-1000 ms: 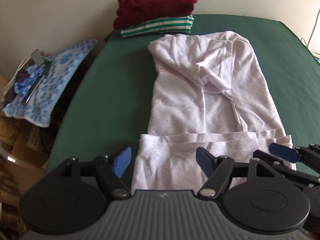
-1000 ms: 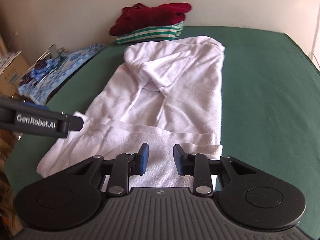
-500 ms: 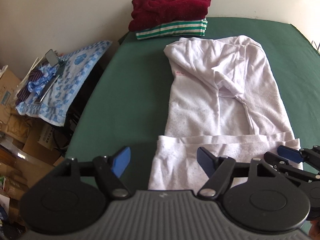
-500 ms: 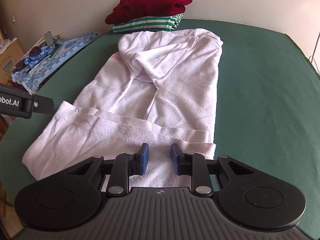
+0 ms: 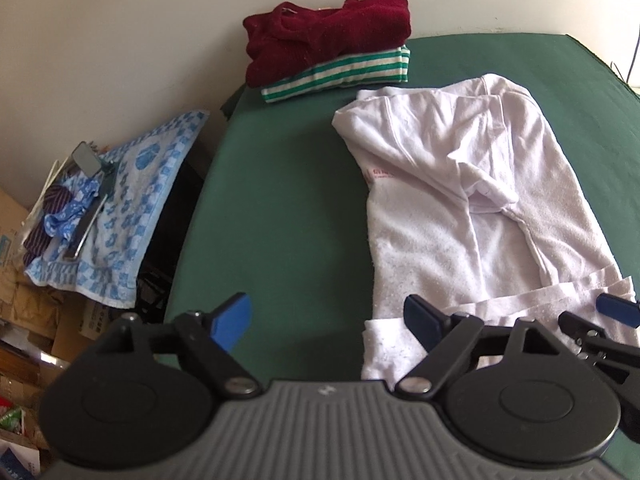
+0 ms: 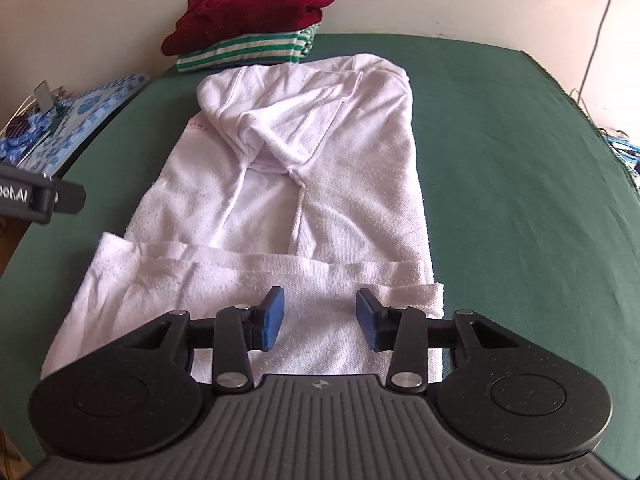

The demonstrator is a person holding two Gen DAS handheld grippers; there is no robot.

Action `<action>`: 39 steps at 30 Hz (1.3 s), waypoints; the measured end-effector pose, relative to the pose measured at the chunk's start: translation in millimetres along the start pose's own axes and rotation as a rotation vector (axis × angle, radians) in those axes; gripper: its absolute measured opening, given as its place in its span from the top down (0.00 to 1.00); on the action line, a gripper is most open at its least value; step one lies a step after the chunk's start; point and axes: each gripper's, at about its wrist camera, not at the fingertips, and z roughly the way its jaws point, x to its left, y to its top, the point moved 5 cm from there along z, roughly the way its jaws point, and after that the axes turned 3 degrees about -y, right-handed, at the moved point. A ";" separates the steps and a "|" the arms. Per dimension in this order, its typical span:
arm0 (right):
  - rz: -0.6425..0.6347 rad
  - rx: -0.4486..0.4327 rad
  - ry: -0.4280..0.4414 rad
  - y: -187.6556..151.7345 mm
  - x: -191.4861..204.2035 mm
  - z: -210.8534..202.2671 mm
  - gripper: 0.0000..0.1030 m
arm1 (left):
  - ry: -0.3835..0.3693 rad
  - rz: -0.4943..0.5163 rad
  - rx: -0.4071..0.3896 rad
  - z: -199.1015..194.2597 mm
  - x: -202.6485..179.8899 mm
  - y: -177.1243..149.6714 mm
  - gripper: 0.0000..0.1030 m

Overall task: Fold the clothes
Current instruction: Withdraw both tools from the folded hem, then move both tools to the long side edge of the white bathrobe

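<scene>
A white garment lies flat on the green table, sleeves tucked inward and its near hem turned up in a band. My left gripper hovers over bare green cloth just left of the garment's near corner; its jaws are opening and hold nothing. My right gripper hangs over the folded hem band, jaws opening, the pads apart and not pressing the fabric. The right gripper's fingers show at the left wrist view's right edge. The left gripper's body shows at the right wrist view's left edge.
A folded maroon garment sits on a green-and-white striped one at the table's far end by the wall. Off the left edge lie a blue patterned towel with small items, and cardboard boxes. A cable hangs at right.
The left gripper has drifted left, off the garment's near corner onto bare green. The right gripper's pads have spread wider above the hem band. The garment lies as before.
</scene>
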 end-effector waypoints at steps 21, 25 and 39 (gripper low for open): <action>0.040 0.026 -0.084 -10.3 19.0 4.2 0.58 | -0.104 0.050 0.039 24.0 13.0 -7.5 0.14; 0.029 0.025 -0.083 -11.1 20.8 4.7 0.51 | -0.113 0.052 0.073 33.9 9.2 -10.0 0.14; 0.024 0.104 -0.024 15.8 11.6 21.0 0.39 | -0.178 -0.022 0.078 72.6 -9.1 -24.9 0.14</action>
